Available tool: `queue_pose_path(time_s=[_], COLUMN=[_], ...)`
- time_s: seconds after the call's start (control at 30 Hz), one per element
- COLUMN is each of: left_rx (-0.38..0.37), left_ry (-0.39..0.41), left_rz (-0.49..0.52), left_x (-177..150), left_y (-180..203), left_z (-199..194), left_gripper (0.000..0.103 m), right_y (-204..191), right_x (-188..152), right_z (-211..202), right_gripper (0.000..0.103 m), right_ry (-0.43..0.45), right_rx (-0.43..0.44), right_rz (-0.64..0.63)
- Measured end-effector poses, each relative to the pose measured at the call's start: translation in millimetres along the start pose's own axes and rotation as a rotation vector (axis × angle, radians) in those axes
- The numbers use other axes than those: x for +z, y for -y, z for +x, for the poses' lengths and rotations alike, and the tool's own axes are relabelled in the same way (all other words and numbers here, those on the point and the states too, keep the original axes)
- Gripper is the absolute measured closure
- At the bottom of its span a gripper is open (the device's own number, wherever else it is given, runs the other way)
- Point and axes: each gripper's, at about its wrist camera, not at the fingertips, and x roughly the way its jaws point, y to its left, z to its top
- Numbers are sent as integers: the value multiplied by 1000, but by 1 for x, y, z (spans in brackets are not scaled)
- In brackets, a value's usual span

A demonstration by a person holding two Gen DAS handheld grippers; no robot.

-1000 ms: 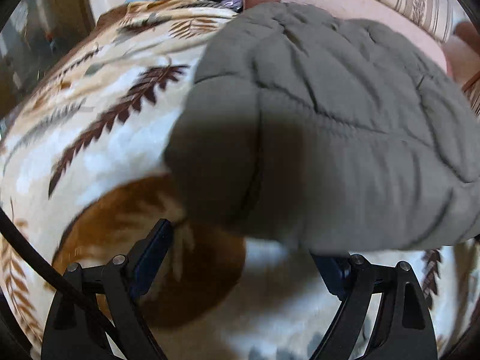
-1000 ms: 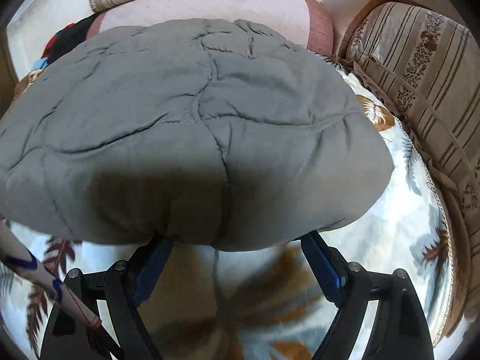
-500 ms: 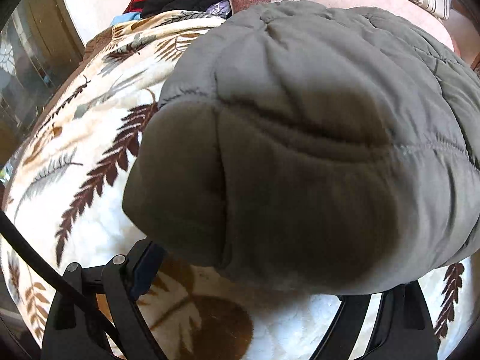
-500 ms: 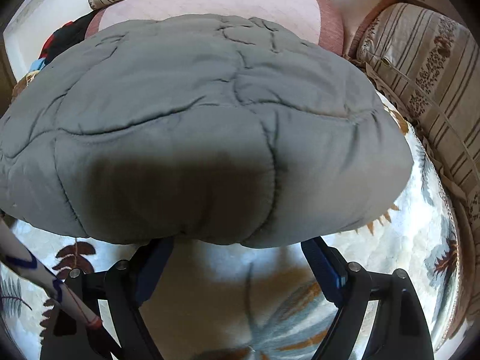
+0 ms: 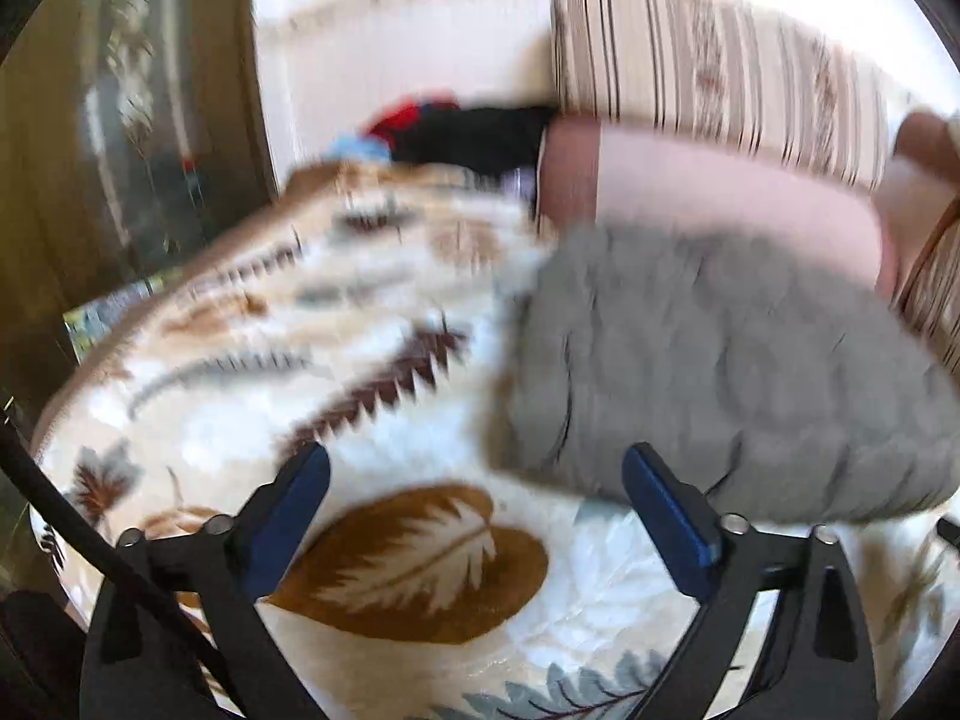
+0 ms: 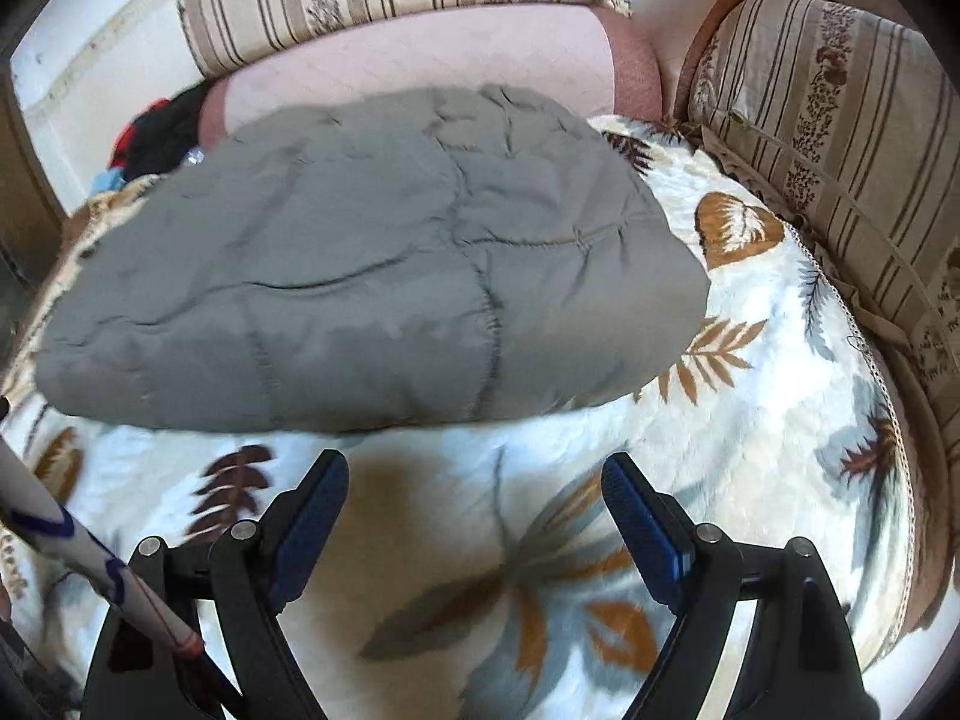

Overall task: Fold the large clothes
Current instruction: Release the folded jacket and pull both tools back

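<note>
Grey quilted garment (image 6: 372, 264) lies folded in a thick bundle on the leaf-print blanket (image 6: 750, 450), just ahead of both claws, touching neither. Right gripper (image 6: 474, 516): jaws wide apart, nothing between them, only blanket under the gap; the garment's near edge sits just beyond the blue pads (image 6: 642, 516). Left gripper (image 5: 474, 510): jaws opening, nothing between them; the garment (image 5: 720, 372) is ahead and off to its right-hand side, its near edge just past the right fingertip, with a brown leaf of the blanket (image 5: 240, 360) under the gap. The left view is motion-blurred, so quilting seams barely read there; the right view is sharp and shows stitched panels and the folded front edge clearly. Only the left view shows a glass-fronted wooden cabinet (image 5: 120, 150) far left of the claw. Only the right view shows the striped cushion (image 6: 840, 150) off to the right, and a white pen-like stick with blue marks (image 6: 72, 546) by the left finger. Both views catch the pink cushion (image 6: 420, 60) behind the garment, a striped one (image 5: 720, 60) above it, and a dark clothes pile (image 5: 468, 132) far ahead on the left.
</note>
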Motion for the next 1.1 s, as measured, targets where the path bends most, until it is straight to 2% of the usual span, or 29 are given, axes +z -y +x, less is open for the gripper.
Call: queue_pose_path(time_s=[0.1,0.23,0.37,0.47,0.57,0.73,0.87,0.97,1.1], left_rx=[30,5,-41,-109,-151,-147,-127,-134,-140], left_ry=[117,235,274,259,205,96,24,-14,-28], left_rz=[2,7,10,-30,-51,12,23,17,38], left_x=[14,25,24,18,8,-9,-18,-22,-28], left_y=[-2,0,8,10,15,36,45,49,57], left_z=[-39,-88,-120,-131,-128,-116,-107,-102,-99], left_gripper=[4,3,3,1,0,0,0,0,0], right_y=[-14,-34,-51,-63,-72,-80,-79,-80,-80], right_x=[-3,-6,-10,-18,-28,-41,-44,-46,-49], right_z=[-22,-55,-87,-102,-108,-107,-104,-101,-93], right_gripper=[13,13,13,13,13,13,13,13,13], right_ry=[29,82,137,154,153,148,139,131,115], right_rx=[40,82,115,143,135,99,89,75,64], right_rz=[3,-16,-38,-50,-73,-114,-123,-130,-142])
